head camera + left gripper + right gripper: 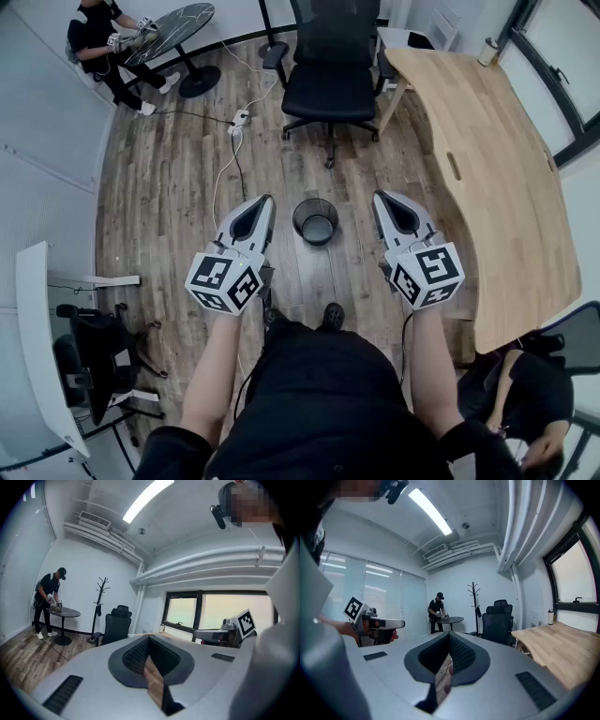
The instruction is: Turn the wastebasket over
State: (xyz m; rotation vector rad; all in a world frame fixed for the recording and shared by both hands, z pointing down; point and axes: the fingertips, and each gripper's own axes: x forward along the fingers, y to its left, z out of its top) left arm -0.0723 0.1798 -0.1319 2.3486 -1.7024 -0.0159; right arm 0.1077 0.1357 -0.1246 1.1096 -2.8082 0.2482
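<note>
Wood-plank floor [178,187]: upright black round mesh wastebasket [315,221]. Our left gripper [262,208] and right gripper [382,204], both pressed together and empty, should spread to pinch its rim.

- A black office chair [330,70] stands at the wooden desk [497,159].
- A cup [487,52] sits on the desk's far corner.
- A person [98,37] stands at a round dark table [173,28].
- A power strip [240,119] lies on the floor.
- A coat rack [100,602] stands by the wall.
</note>
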